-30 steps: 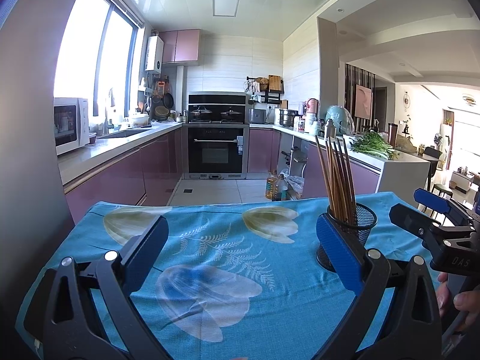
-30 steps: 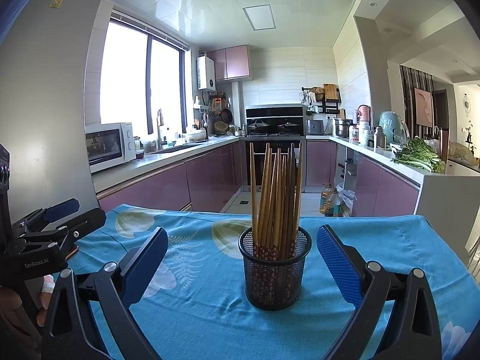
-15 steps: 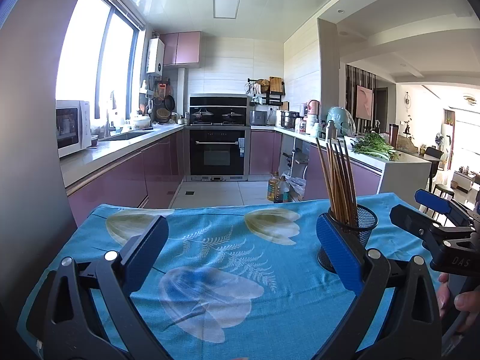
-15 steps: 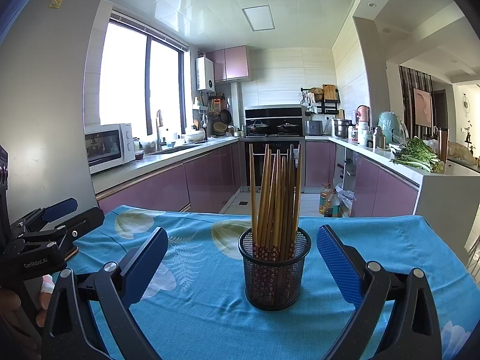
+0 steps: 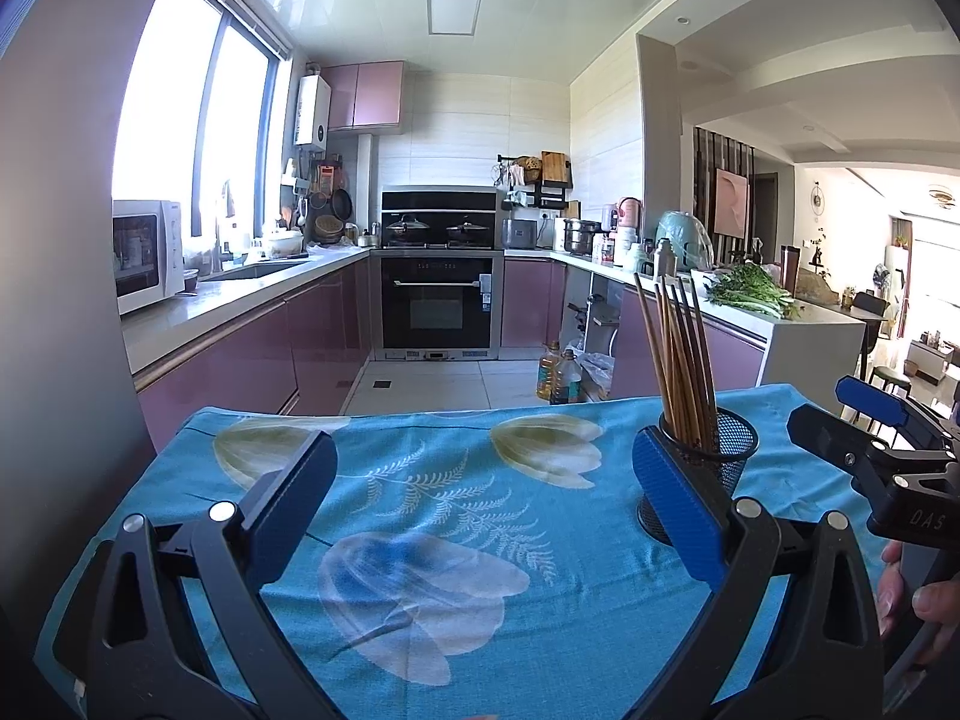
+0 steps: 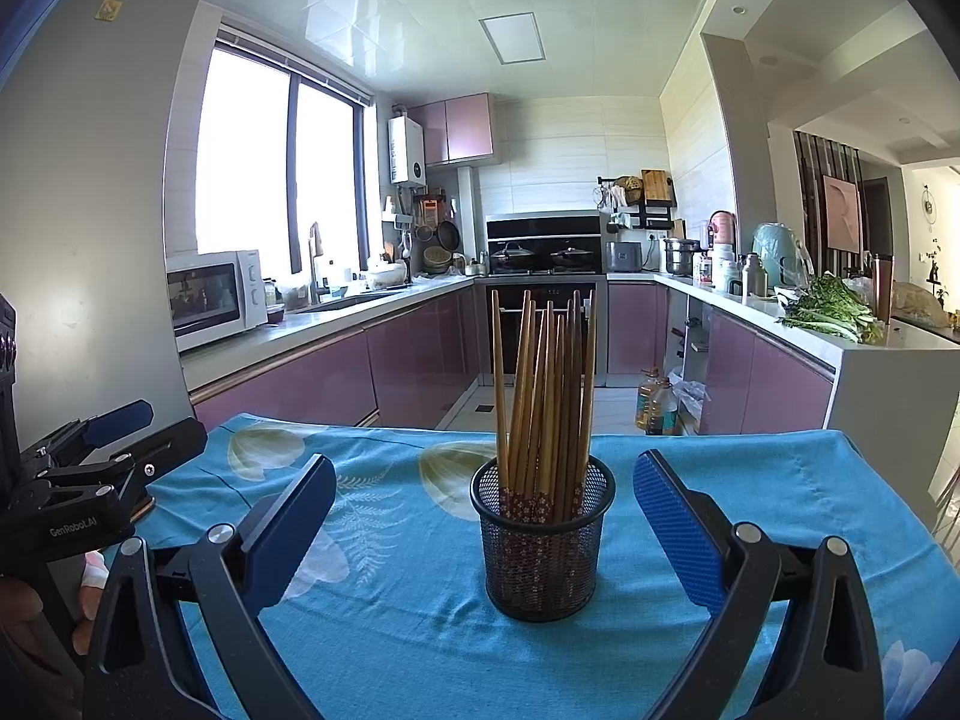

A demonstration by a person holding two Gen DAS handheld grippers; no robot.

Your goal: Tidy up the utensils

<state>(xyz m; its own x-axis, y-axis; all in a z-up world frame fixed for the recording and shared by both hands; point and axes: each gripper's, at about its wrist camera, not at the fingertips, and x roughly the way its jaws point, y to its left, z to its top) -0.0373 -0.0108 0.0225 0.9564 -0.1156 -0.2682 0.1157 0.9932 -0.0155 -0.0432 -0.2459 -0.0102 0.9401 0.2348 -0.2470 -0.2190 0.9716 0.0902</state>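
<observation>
A black mesh holder [image 6: 543,540] stands upright on the blue flowered tablecloth [image 6: 390,612], with several wooden chopsticks [image 6: 543,396] standing in it. My right gripper [image 6: 485,501] is open and empty; the holder sits ahead, centred between its blue pads, which do not touch it. My left gripper [image 5: 483,489] is open and empty over bare cloth [image 5: 420,540]. In the left wrist view the holder [image 5: 729,456] is at the right, partly behind my right finger, with the chopsticks [image 5: 678,360] above. The right gripper also shows there [image 5: 888,450], and the left gripper shows in the right wrist view [image 6: 90,468].
The table's far edge [image 6: 600,431] drops to the kitchen floor. Purple cabinets and a counter with a microwave [image 6: 213,297] run along the left. An oven [image 5: 441,306] is at the back. A counter with greens [image 6: 831,306] is at the right.
The left wrist view has shifted slightly, so the holder sits a little further right and lower. The right gripper and the holder keep their places. Both grippers stay open.
</observation>
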